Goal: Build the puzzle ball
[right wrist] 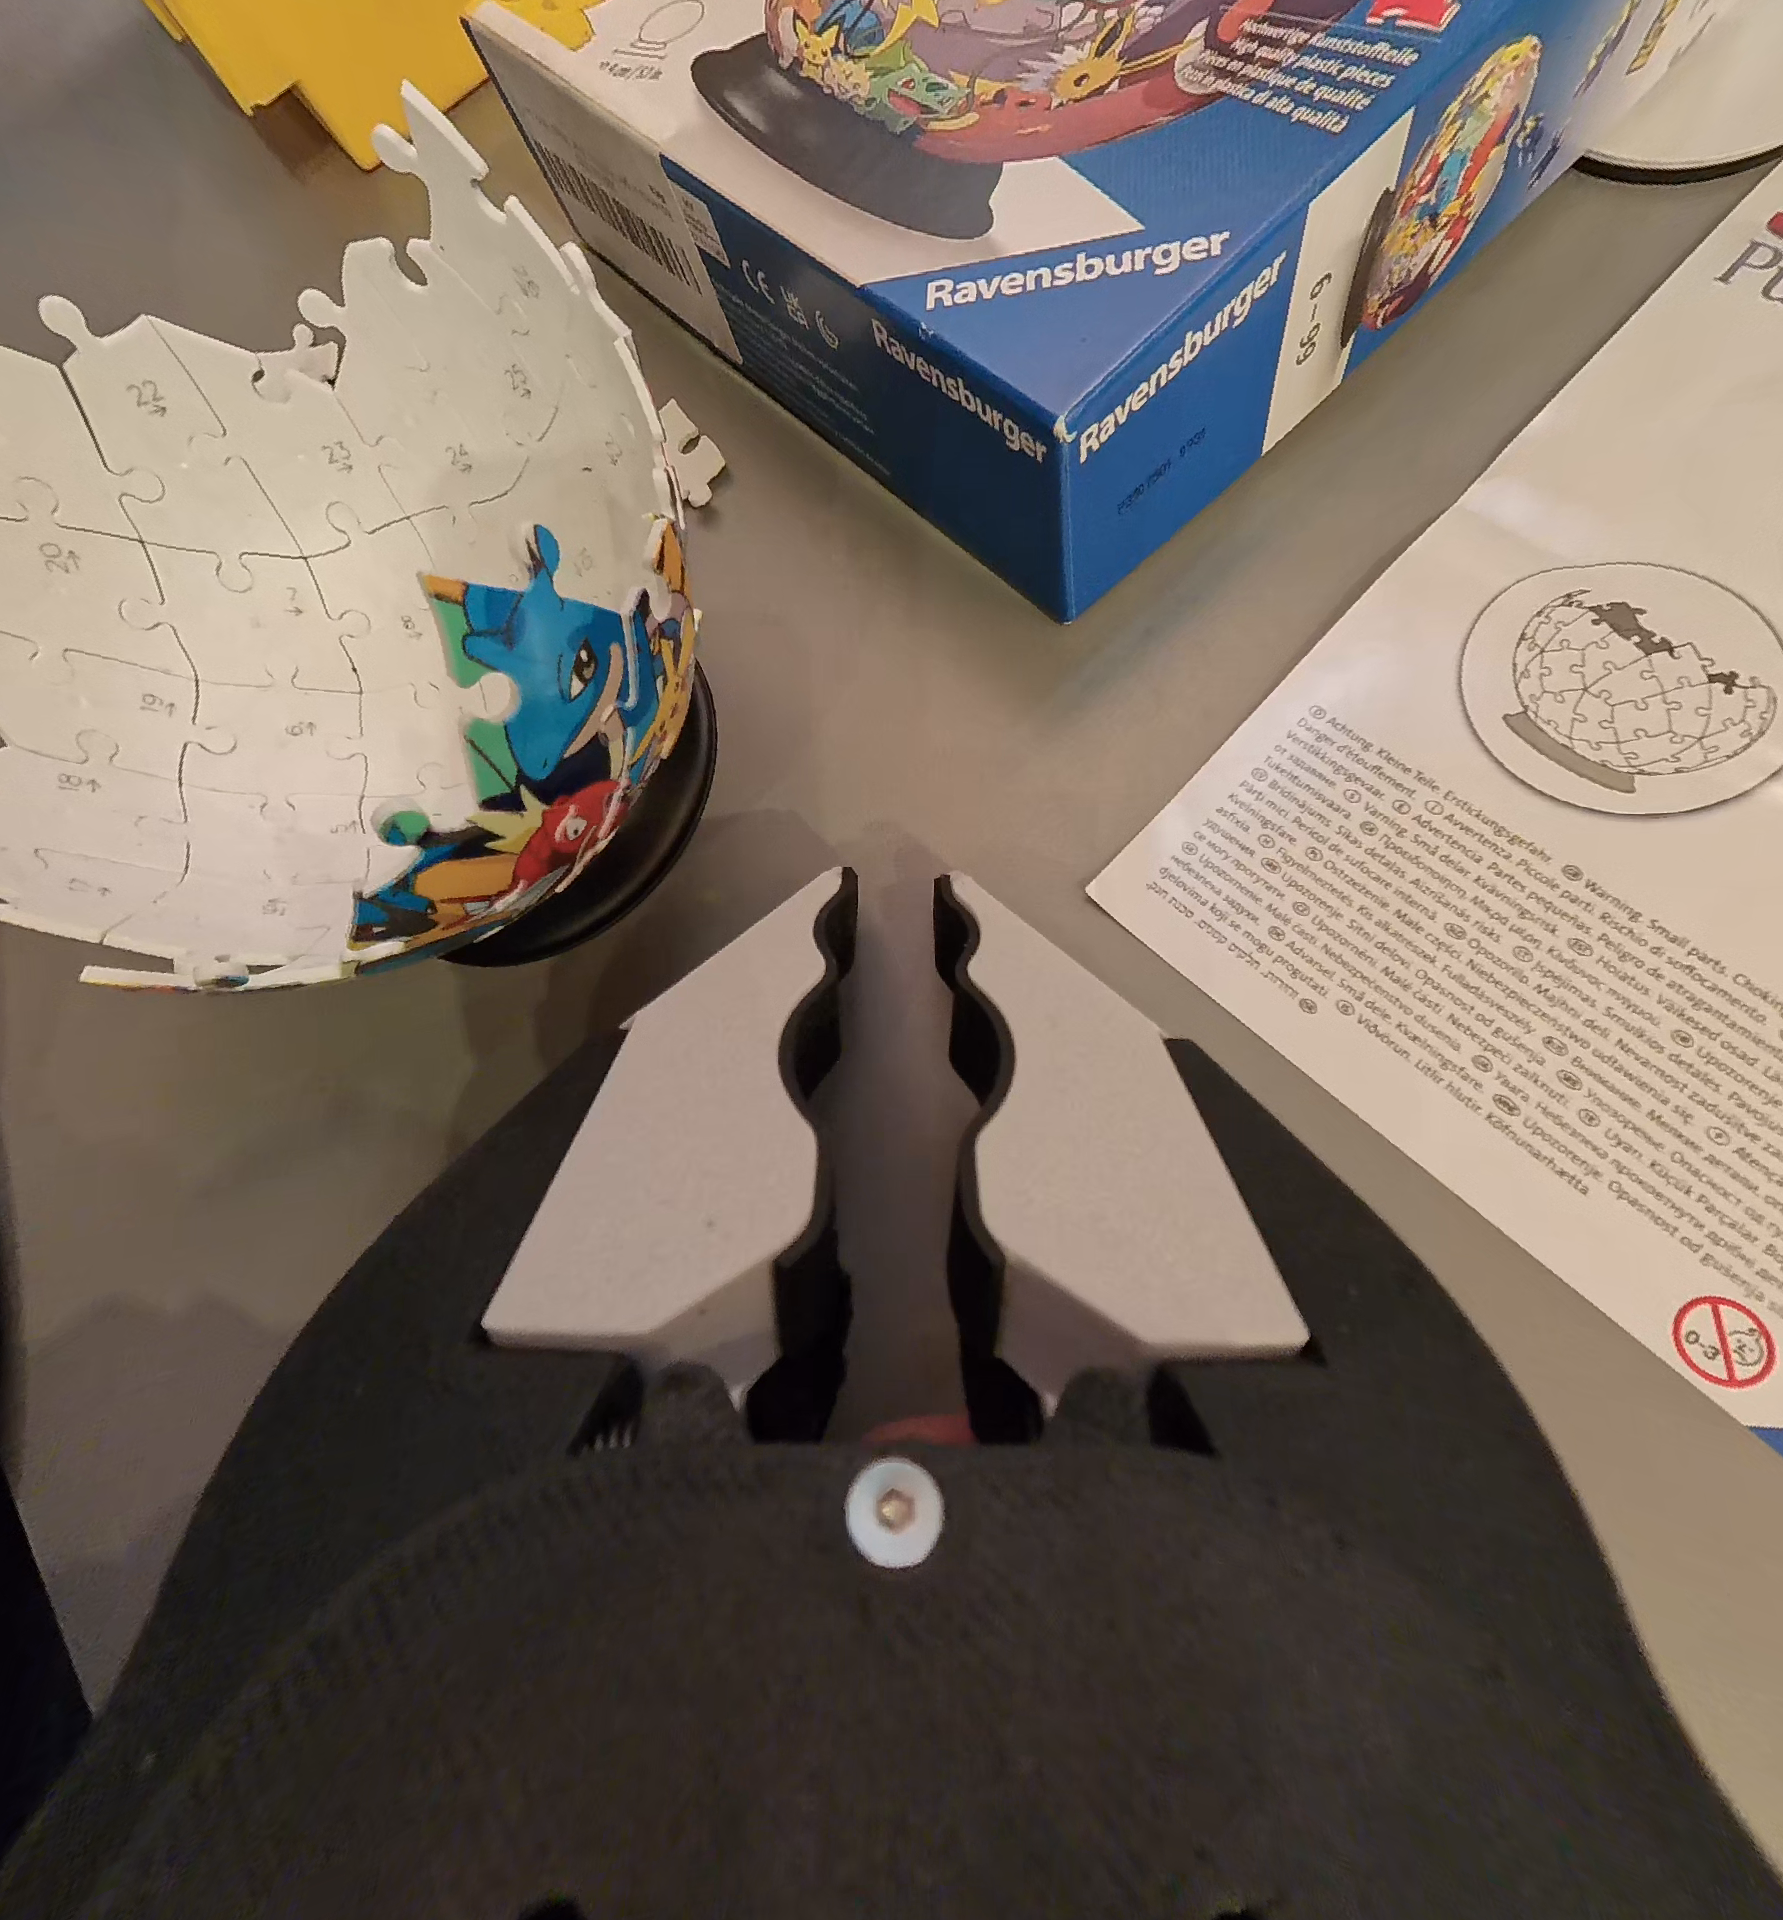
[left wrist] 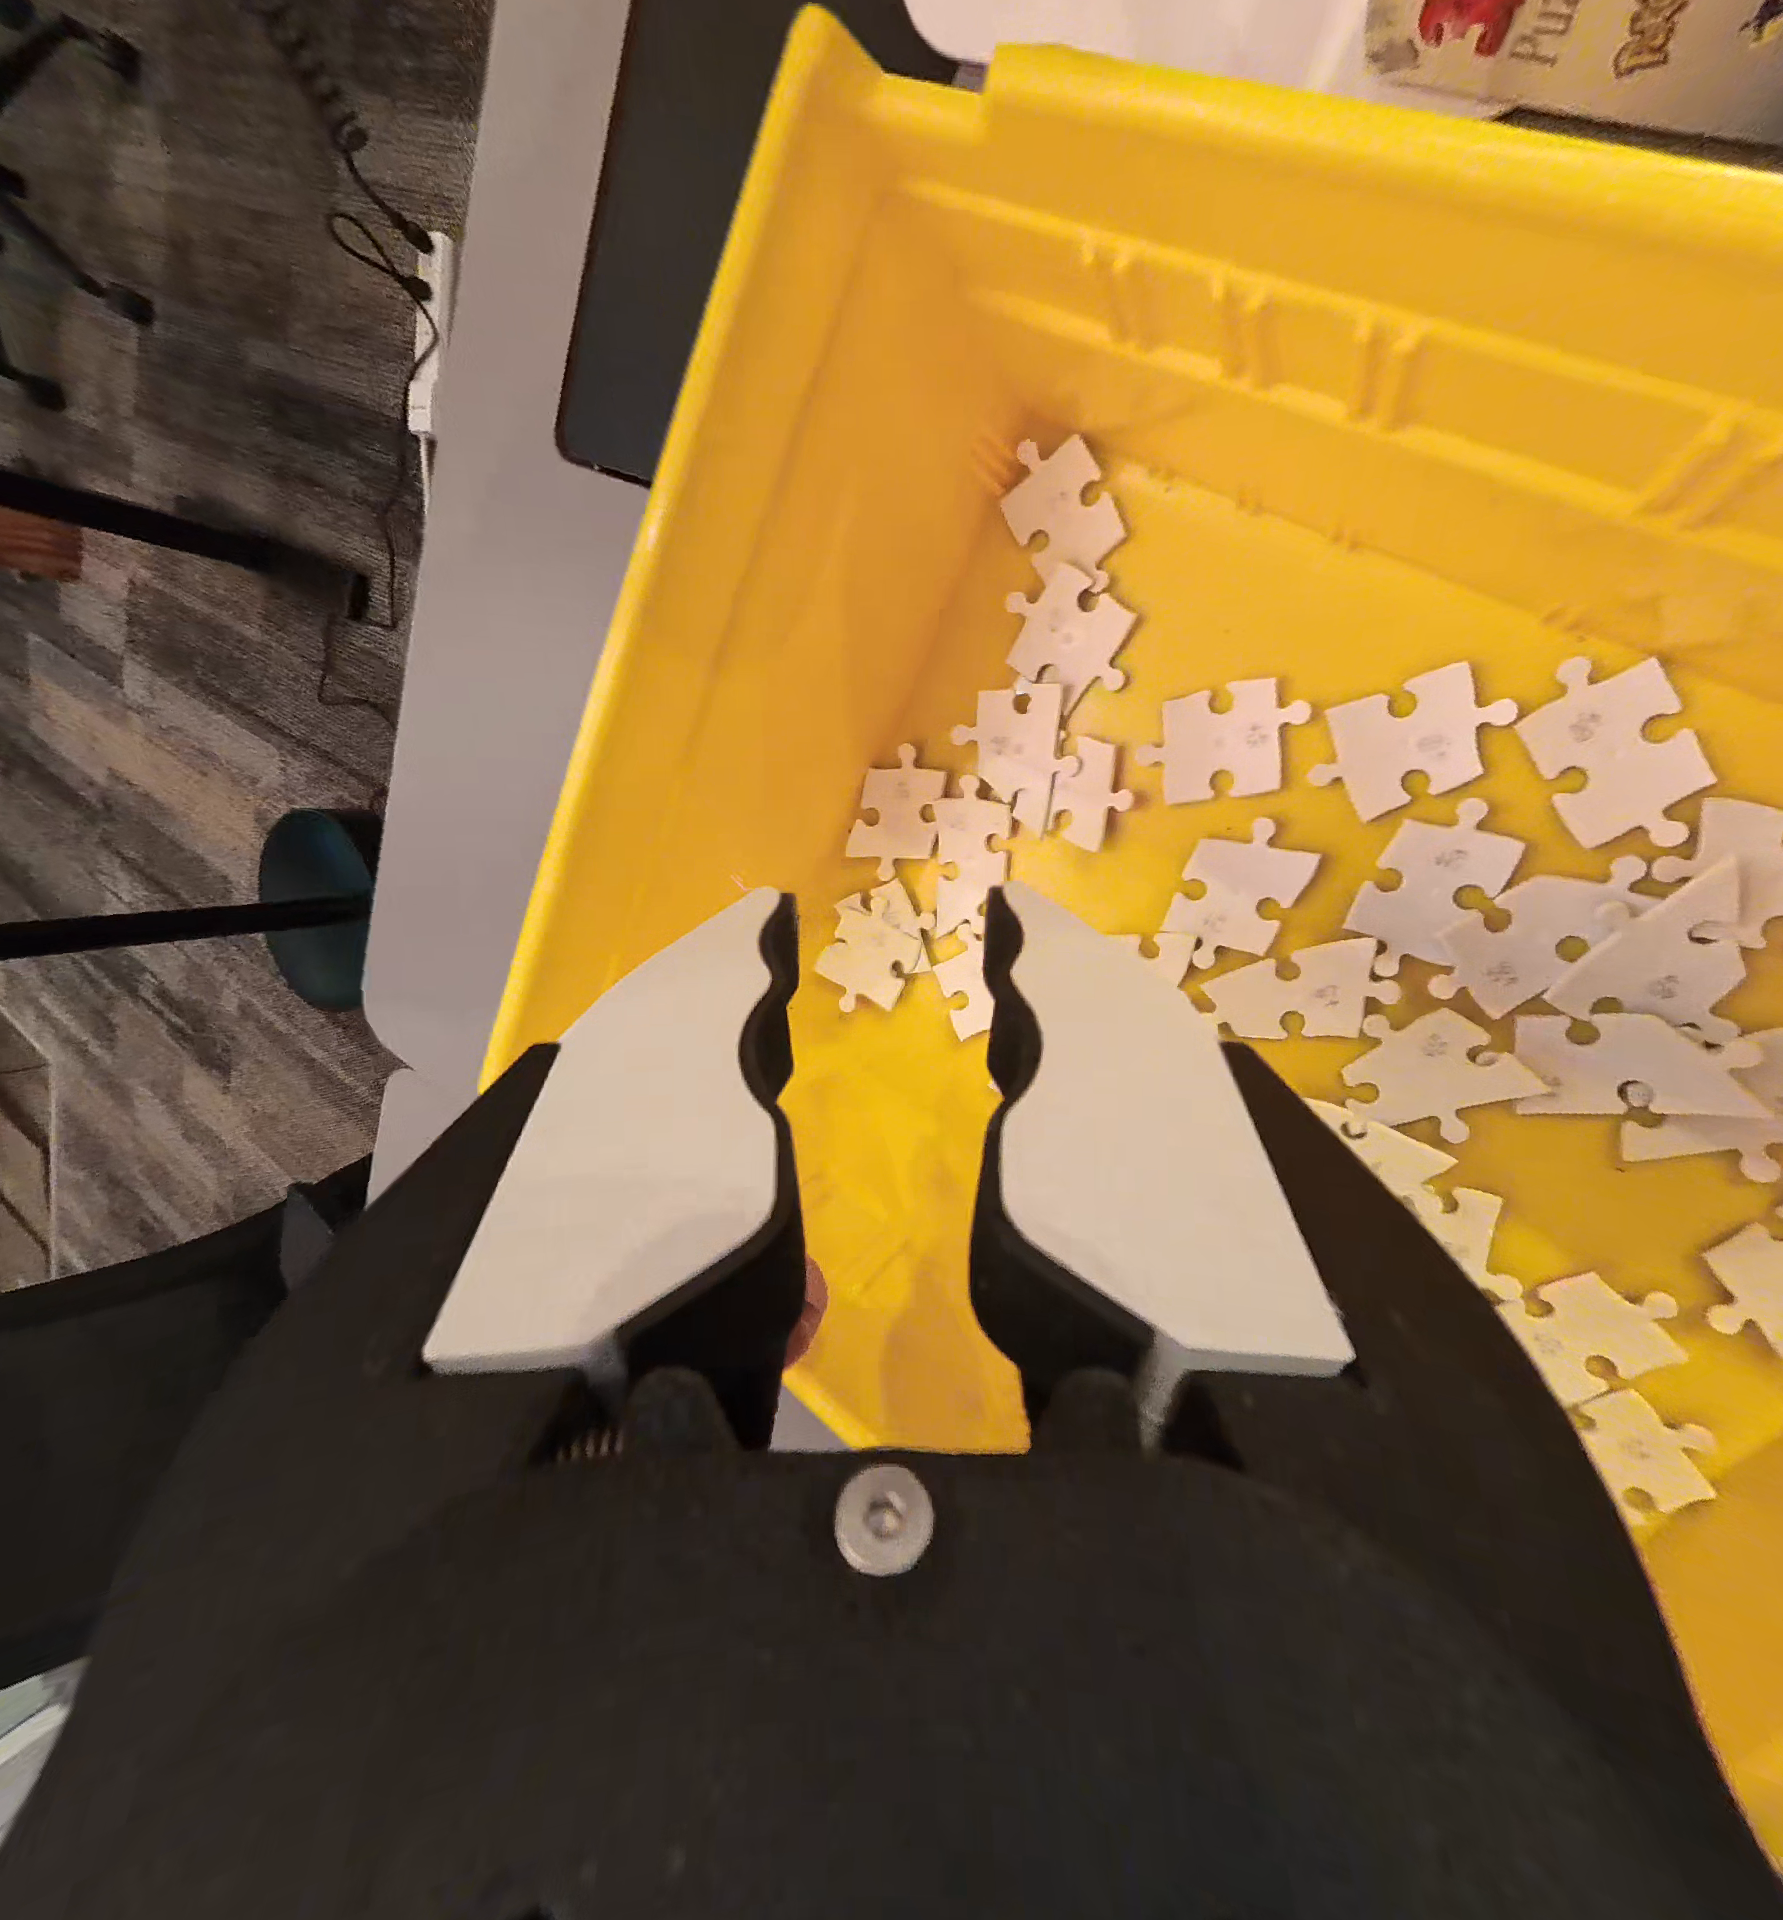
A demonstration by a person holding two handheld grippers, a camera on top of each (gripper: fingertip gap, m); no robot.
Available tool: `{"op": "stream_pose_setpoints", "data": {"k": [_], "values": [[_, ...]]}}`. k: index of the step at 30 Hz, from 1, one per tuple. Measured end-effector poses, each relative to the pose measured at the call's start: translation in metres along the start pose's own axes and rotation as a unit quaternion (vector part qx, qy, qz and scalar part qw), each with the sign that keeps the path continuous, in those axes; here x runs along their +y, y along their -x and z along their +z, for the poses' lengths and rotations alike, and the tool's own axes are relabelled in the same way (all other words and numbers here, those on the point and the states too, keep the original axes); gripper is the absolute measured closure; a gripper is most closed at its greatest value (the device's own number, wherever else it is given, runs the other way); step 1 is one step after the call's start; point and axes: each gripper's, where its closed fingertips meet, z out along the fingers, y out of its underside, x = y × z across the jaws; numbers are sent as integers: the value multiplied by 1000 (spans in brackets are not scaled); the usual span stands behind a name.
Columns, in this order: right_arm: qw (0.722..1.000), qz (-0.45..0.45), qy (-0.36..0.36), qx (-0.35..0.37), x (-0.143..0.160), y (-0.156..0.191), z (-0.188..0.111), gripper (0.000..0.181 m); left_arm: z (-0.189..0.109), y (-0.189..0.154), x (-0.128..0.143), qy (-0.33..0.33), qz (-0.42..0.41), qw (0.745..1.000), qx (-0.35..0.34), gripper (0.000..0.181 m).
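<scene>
In the left wrist view, my left gripper point(left wrist: 892, 914) is open and empty, held over the near left part of a yellow bin point(left wrist: 762, 644). Several loose white puzzle pieces point(left wrist: 1406, 935) lie face down on the bin floor, a small heap point(left wrist: 928, 914) just beyond the fingertips. In the right wrist view, the half-built puzzle ball point(right wrist: 274, 634) sits tilted on a black stand point(right wrist: 638, 862) at the left, its white numbered inside facing me and a colourful outer strip showing. My right gripper point(right wrist: 892, 883) is slightly open and empty over the table, right of the ball.
A blue puzzle box point(right wrist: 1022, 229) lies behind the right gripper. An instruction sheet point(right wrist: 1552, 831) lies at the right. A corner of the yellow bin point(right wrist: 326, 62) shows at the top left. The table edge and carpeted floor point(left wrist: 139, 623) lie left of the bin. The tips of one gripper are about 45 centimeters away from the tips of the other.
</scene>
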Motion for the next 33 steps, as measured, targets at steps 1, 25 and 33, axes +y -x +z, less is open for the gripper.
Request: {"op": "stream_pose_setpoints", "data": {"k": [1,25,33], "values": [[1000,0,0,0,0,0,0,168,-2,1,0,-6,-3,1000,1,147],[1000,0,-4,0,-1,0,-1,168,-22,14,24,-7,-17,999,-29,149],[1000,4,-16,-3,-3,0,-3,168,-18,11,25,-3,-14,1000,-26,148]]}}
